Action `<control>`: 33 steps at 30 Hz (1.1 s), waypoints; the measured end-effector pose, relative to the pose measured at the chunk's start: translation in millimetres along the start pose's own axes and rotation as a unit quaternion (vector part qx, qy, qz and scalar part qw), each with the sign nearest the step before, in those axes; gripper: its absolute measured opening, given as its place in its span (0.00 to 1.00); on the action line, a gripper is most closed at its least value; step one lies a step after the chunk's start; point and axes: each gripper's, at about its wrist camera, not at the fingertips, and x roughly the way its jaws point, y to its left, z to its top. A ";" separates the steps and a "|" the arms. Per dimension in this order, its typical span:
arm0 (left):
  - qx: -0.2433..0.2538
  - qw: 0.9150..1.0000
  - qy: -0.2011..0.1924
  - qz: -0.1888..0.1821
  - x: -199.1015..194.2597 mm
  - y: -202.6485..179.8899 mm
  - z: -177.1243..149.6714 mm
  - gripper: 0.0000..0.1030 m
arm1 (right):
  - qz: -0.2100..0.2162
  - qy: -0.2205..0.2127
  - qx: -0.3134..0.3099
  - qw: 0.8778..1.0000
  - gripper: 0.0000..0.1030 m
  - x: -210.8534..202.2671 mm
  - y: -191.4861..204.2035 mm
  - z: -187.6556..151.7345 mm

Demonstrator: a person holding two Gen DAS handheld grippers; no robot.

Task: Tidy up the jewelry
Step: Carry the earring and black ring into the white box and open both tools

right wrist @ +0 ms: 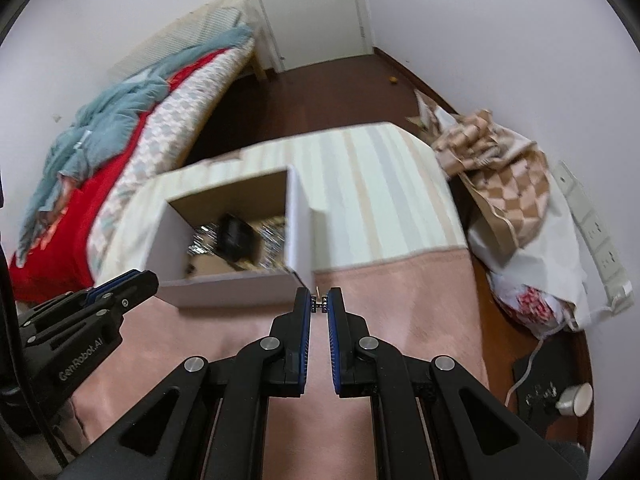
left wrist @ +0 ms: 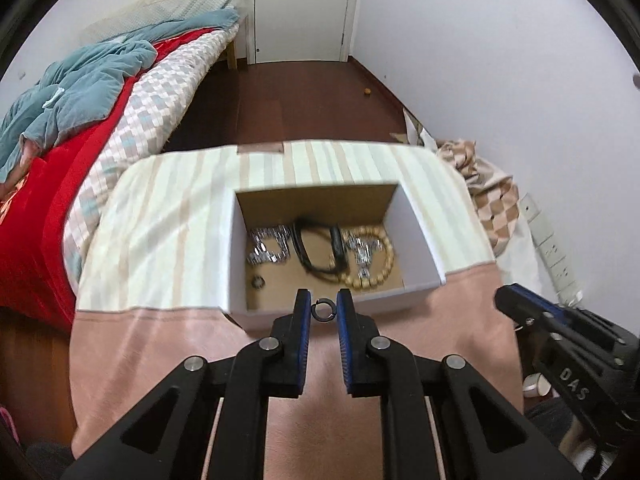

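An open white cardboard box (left wrist: pixel 418 236) sits on a cloth-covered table (left wrist: pixel 168 216). Inside lie silver chain pieces (left wrist: pixel 268 246), a black band (left wrist: pixel 316 248), a beige bead bracelet (left wrist: pixel 380 256) and a small dark ring (left wrist: pixel 258 282). My left gripper (left wrist: pixel 323 309) is shut on a small black ring (left wrist: pixel 323 309), held just in front of the box's near wall. My right gripper (right wrist: pixel 319 305) is shut on a small silver jewelled piece (right wrist: pixel 319 304), near the box's front right corner (right wrist: pixel 300 240). The right gripper also shows at the left wrist view's right edge (left wrist: pixel 516 300).
A bed with a red sheet and blue blanket (left wrist: pixel 72 92) stands to the left. A checked cloth heap (right wrist: pixel 496 160) and a white power strip (right wrist: pixel 596 232) lie to the right. Dark wood floor (left wrist: pixel 304 100) leads to a white door (left wrist: pixel 304 8).
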 end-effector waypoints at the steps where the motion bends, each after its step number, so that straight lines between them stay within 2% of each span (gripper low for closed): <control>1: -0.002 1.000 0.000 0.002 -1.4 4.3 7.0 0.10 | 0.005 0.000 -0.004 1.000 0.09 0.6 4.0 5.6; 3: 0.003 1.000 -0.001 0.014 -1.3 10.4 17.9 0.10 | 0.022 0.002 -0.009 1.000 0.09 5.4 13.2 20.4; 6: -0.001 1.000 0.018 0.014 9.8 20.0 30.2 0.10 | 0.046 0.017 -0.016 0.999 0.09 22.1 24.4 41.7; 11: -0.013 0.997 0.079 0.001 46.4 37.5 40.4 0.10 | 0.089 0.078 -0.019 0.993 0.09 67.3 36.2 71.0; 13: -0.025 0.995 0.099 -0.008 59.5 45.3 41.3 0.10 | 0.094 0.104 -0.025 0.990 0.09 85.7 38.6 77.4; 16: -0.038 0.993 0.114 -0.016 72.3 53.8 44.1 0.10 | 0.092 0.121 -0.036 0.988 0.09 101.3 41.9 81.7; 20: -0.047 0.991 0.123 -0.025 82.8 57.5 50.2 0.10 | 0.104 0.134 -0.042 0.985 0.09 112.9 46.9 85.2; 24: -0.052 0.990 0.130 -0.032 88.6 59.5 56.1 0.10 | 0.142 0.152 -0.034 0.977 0.09 123.7 57.0 92.9; 29: -0.078 0.986 0.142 -0.043 88.9 67.0 62.8 0.12 | 0.169 0.200 -0.021 0.965 0.09 147.0 68.7 97.7; 30: -0.086 0.986 0.139 -0.043 86.5 69.7 64.4 0.15 | 0.168 0.203 -0.016 0.965 0.10 149.2 69.1 97.9; 32: -0.089 0.987 0.129 -0.037 81.9 72.5 67.8 0.17 | 0.169 0.207 -0.002 0.964 0.14 152.6 67.6 99.6; 33: -0.089 0.988 0.125 -0.034 78.8 73.7 69.0 0.17 | 0.164 0.204 0.001 0.965 0.21 151.9 66.4 100.8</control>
